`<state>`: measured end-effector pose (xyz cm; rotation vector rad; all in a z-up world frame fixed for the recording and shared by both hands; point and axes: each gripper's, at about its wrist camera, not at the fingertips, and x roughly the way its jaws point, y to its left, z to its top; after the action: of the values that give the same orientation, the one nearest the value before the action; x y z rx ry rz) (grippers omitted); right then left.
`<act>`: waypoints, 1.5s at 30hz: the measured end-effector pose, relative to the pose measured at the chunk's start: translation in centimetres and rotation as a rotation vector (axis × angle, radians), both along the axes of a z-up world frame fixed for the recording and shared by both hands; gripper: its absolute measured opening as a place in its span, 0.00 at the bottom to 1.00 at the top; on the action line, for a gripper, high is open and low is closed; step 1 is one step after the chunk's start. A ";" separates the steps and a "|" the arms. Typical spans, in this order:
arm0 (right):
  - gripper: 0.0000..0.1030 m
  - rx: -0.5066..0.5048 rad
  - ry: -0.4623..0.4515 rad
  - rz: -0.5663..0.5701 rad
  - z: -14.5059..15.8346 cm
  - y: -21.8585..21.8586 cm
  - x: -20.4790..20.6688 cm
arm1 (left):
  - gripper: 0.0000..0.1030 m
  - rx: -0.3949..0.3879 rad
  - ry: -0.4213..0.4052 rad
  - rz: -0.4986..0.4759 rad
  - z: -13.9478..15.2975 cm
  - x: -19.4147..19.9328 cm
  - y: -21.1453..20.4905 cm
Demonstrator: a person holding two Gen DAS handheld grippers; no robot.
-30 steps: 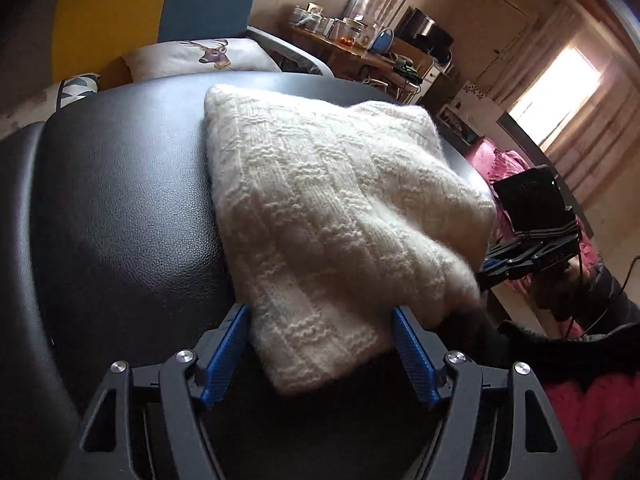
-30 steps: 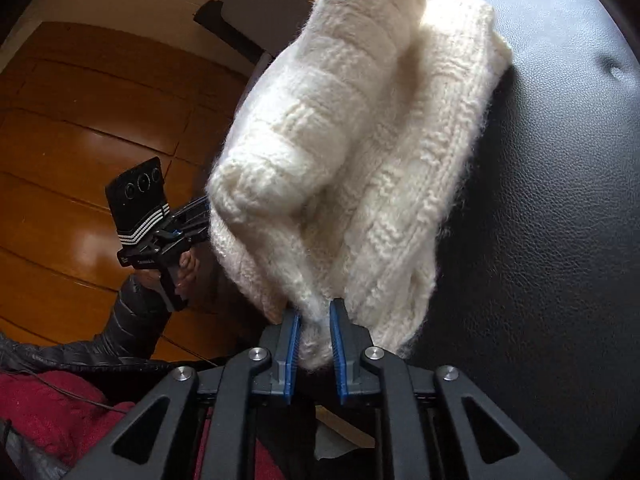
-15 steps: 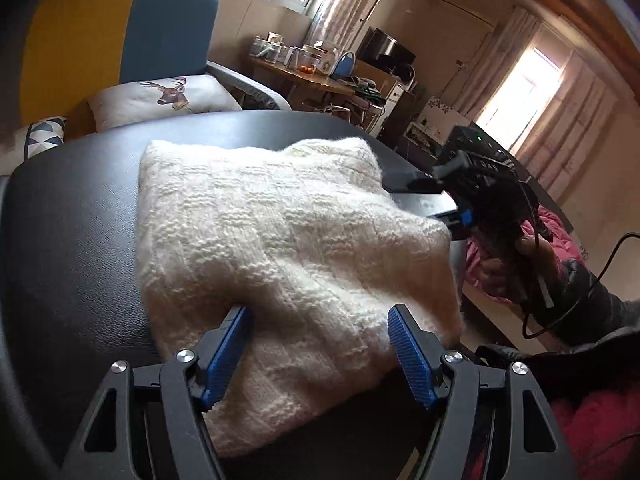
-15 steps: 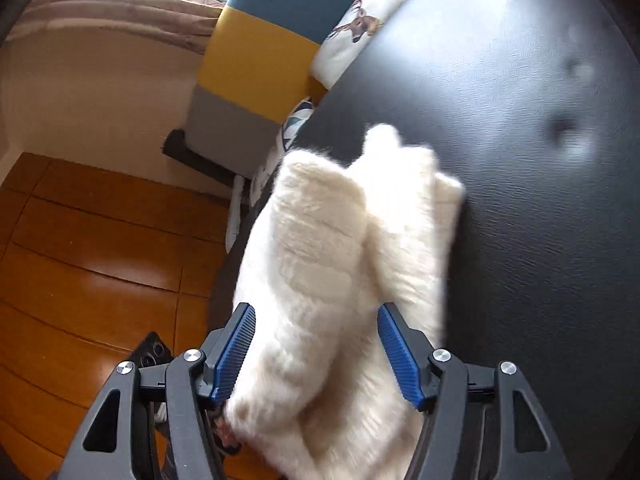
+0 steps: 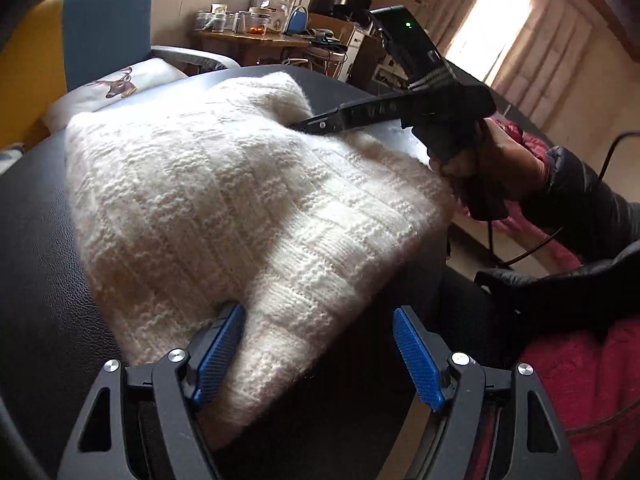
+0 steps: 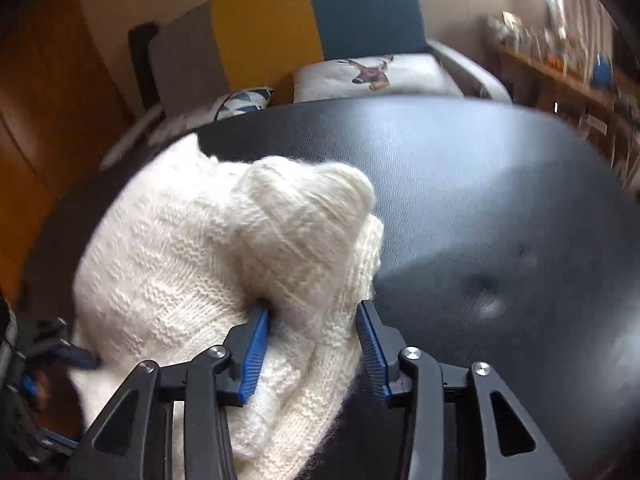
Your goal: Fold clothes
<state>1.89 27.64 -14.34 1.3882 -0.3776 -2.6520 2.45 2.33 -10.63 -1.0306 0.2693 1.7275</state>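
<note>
Left wrist view shows a black leather surface (image 5: 44, 240) with the folded white knitted sweater (image 5: 224, 208) lying on it, close to its edge. Left gripper (image 5: 320, 356) has its fingers wide apart over the sweater's near corner. Right gripper (image 6: 312, 348) also stands apart, its fingers around a thick fold.

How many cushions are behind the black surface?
2. The deer cushion lies on the armchair seat; a triangle-print cushion sits left of it, partly hidden by the black surface. Others may be hidden.
</note>
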 end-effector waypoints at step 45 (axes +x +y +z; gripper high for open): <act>0.59 0.039 0.012 0.398 -1.4 -6.7 3.5 | 0.77 0.213 -0.221 0.259 -1.2 -1.3 -2.4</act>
<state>5.40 20.92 -15.78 1.2974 -0.0392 -2.3507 1.17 -0.12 -11.79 -1.1228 -0.1930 1.8062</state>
